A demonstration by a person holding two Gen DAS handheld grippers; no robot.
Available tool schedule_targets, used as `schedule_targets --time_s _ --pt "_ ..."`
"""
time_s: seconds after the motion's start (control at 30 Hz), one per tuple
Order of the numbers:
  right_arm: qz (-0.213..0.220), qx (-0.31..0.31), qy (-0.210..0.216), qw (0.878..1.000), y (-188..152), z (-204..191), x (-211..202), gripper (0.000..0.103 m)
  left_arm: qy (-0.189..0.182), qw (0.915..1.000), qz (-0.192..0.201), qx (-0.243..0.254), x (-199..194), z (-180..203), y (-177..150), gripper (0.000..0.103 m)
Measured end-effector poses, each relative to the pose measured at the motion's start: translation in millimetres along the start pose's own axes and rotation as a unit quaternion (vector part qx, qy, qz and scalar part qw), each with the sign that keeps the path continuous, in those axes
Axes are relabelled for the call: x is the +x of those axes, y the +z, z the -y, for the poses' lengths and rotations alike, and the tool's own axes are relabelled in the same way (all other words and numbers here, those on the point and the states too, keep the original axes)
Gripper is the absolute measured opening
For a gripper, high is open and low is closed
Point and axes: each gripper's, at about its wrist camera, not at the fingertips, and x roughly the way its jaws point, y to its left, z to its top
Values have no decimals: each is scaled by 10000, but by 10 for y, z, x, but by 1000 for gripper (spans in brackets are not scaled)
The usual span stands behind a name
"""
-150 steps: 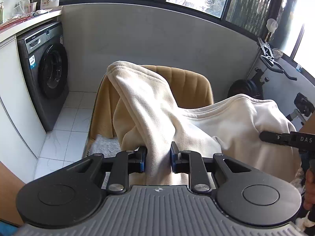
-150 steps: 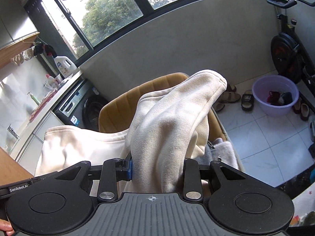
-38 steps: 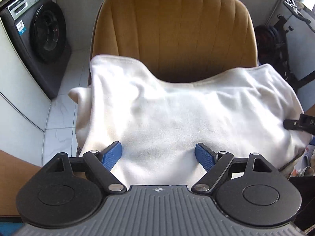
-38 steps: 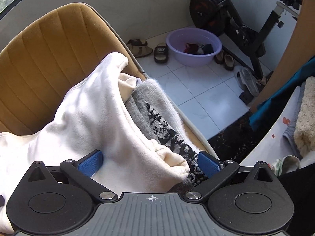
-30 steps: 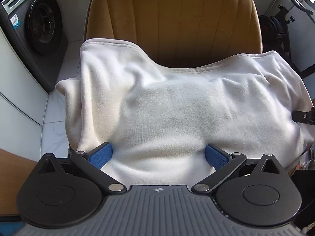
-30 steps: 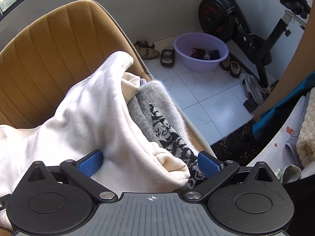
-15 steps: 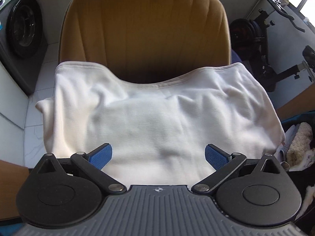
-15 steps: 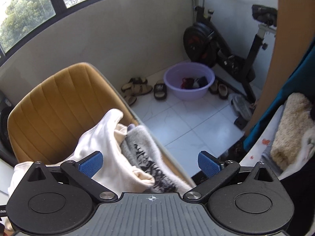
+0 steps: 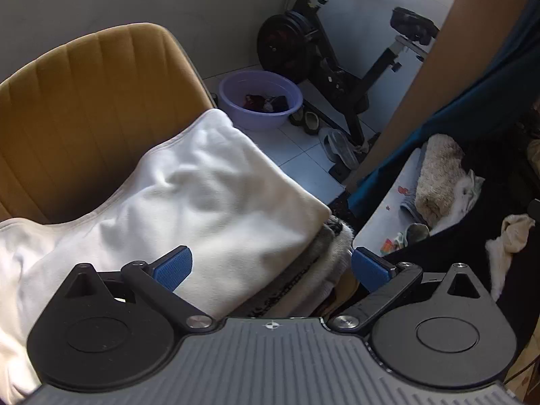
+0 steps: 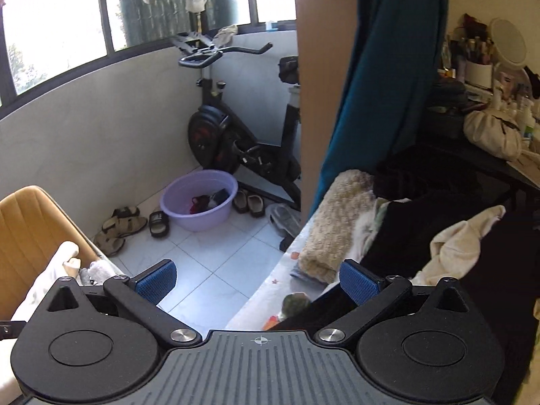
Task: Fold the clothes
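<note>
A folded cream sweatshirt (image 9: 189, 202) lies on the seat of the mustard chair (image 9: 84, 101), on top of a grey patterned knit (image 9: 324, 253) that shows at its right edge. My left gripper (image 9: 271, 265) hovers open over that right edge, holding nothing. My right gripper (image 10: 258, 281) is open too, empty, and points away over the floor toward the bed. On the bed lie a beige fluffy garment (image 10: 337, 222), a dark garment (image 10: 422, 236) and a cream garment (image 10: 459, 243). Only an edge of the cream sweatshirt (image 10: 50, 280) shows at the far left of the right wrist view.
A purple basin (image 10: 199, 202) with clothes, sandals (image 10: 121, 226) and slippers sit on the tiled floor. An exercise bike (image 10: 236, 135) stands behind them. A brown post (image 10: 320, 84) and teal curtain (image 10: 381, 67) divide the balcony from the bed (image 10: 270, 300). A cluttered desk (image 10: 489, 128) stands at the far right.
Both grippers let go of the cream sweatshirt, which now lies folded on the chair. Over the last second both views swung right, the right one away from the chair toward the bed.
</note>
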Motion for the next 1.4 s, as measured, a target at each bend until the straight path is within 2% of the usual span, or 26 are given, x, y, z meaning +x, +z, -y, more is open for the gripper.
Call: schedule_targets --time_s 0.17,0.27,0.37,0.57,0.67,0.77,0.87,0.97,1.13,1.23,1.4 --pt "135 297 -221 9992 -214 631 -398 102 -148 9988 173 431 -142 624 -114 102" --pt "151 357 -514 9979 -435 1078 -663 102 -315 9973 347 563 -308 1041 -253 102" --pt "84 567 -698 9959 -711 1571 -976 102 -592 9947 381 755 -461 1493 -455 102" --pt "63 955 -999 9904 -1231 2442 -1649 102 -875 9901 406 1016 -673 2349 -958 103" --pt "164 915 -1127 9893 -1362 2757 -1944 102 -885 9897 387 1055 -779 2656 -1171 103" --pt "184 710 -966 9926 -1363 2929 -2089 102 -595 9909 312 1163 -910 2803 -1323 103" --pt "196 329 -596 9975 -1220 2856 -2160 102 -91 9936 124 1121 -1053 2792 -1398 103" --pt "232 -82 -120 9996 -1038 2652 -2231 102 263 9955 200 893 -1282 2647 -1463 103" --pt "392 -763 621 9944 -815 2166 -2450 102 705 9966 312 289 -1610 2230 -1590 102" --pt "459 -998 799 9907 -769 1840 -2542 102 943 9951 289 107 -1723 1952 -1674 103" --pt "326 -1052 921 9896 -788 1315 -2629 102 1268 9912 255 -289 -1943 1455 -1852 103"
